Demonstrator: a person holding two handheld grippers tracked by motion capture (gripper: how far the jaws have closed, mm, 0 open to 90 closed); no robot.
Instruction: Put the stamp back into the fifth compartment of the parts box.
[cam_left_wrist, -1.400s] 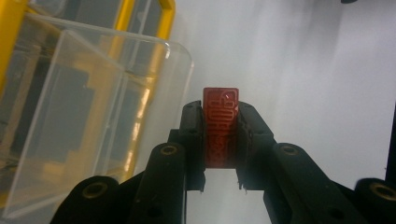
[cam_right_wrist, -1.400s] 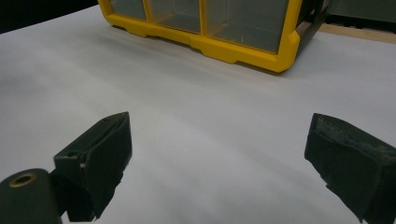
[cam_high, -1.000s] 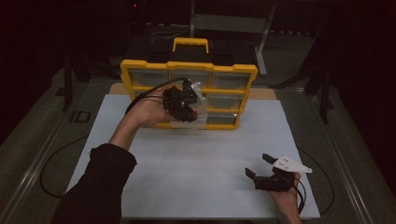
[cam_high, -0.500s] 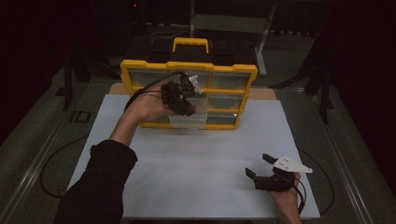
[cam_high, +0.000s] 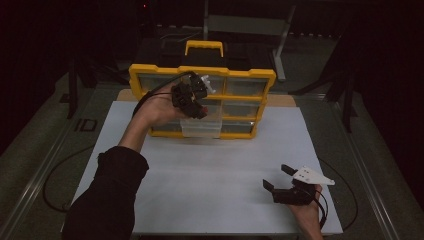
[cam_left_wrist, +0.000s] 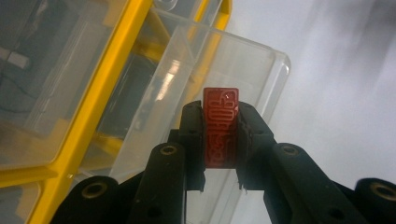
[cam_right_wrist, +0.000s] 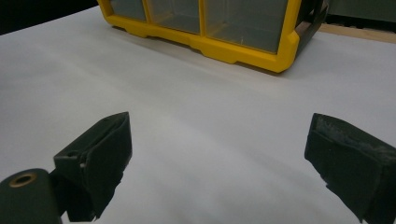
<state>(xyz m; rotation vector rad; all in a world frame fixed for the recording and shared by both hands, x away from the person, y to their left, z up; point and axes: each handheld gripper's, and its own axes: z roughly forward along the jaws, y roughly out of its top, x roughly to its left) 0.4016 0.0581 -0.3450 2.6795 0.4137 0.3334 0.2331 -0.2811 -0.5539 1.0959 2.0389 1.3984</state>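
A yellow organiser case (cam_high: 202, 73) with clear drawers stands upright at the back of the white table sheet (cam_high: 210, 170). One clear drawer (cam_high: 201, 128) is pulled out at its bottom row. My left gripper (cam_high: 196, 102) hovers in front of the case, just above that drawer, shut on a small red embossed block (cam_left_wrist: 220, 126). In the left gripper view the block stands upright between the pads, over the open clear drawer (cam_left_wrist: 219, 60). My right gripper (cam_high: 278, 178) rests on the sheet at the front right, jaws wide open and empty. Its view (cam_right_wrist: 219, 163) looks toward the case (cam_right_wrist: 205, 42).
A dark toolbox with a yellow handle (cam_high: 204, 47) sits behind the case. A metal frame (cam_high: 280, 35) stands at the back right. Cables trail off the sheet's left edge (cam_high: 55, 175).
My left gripper has shifted slightly left and up in front of the case, still holding the red block. The right gripper has stayed put.
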